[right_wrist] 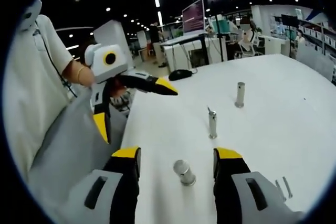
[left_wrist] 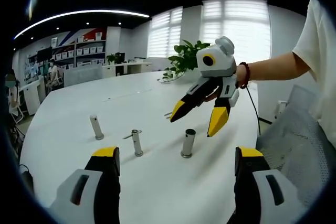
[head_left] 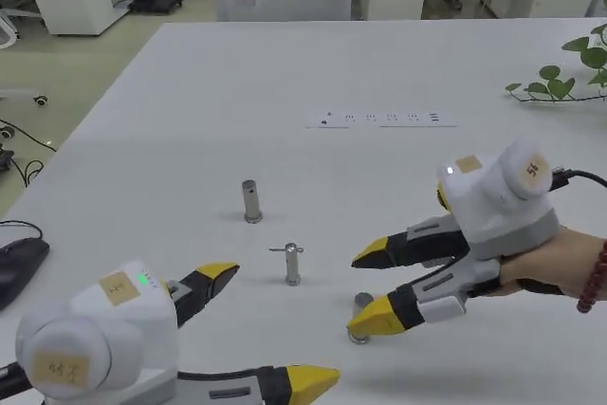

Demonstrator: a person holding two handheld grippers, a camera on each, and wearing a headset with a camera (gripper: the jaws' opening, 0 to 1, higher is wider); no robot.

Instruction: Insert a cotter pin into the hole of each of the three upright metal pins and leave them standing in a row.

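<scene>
The right hand-held gripper (head_left: 375,284) is sitting at the right of the head view, carried by a hand (head_left: 560,267). Its jaws are standing wide open and are gripping nothing. Its lower jaw is overlapping the nearest metal pin (head_left: 361,303) in that view. In the right gripper view the same pin (right_wrist: 184,172) is standing upright between the two open jaws at the bottom centre, with a gap on either side. The left hand-held gripper (head_left: 270,329) is occupying the lower left of the head view. It is also spread wide, is holding nothing, and is pointing toward the right of the frame. The middle metal pin (head_left: 292,267) is standing upright near the frame centre and is carrying a cotter pin (head_left: 284,250) through the hole near its top. The far metal pin (head_left: 251,201) is standing upright above and to the left of it. The three pins are forming a diagonal row on the white desk (head_left: 190,92). Two loose cotter pins (right_wrist: 283,186) are lying flat on the desk at the lower right of the right gripper view. A socket panel (head_left: 379,119) is lying flush in the desk at upper centre, a plant (head_left: 569,68) is entering at the upper right edge, and a mouse (head_left: 19,267) is resting at the left edge.
</scene>
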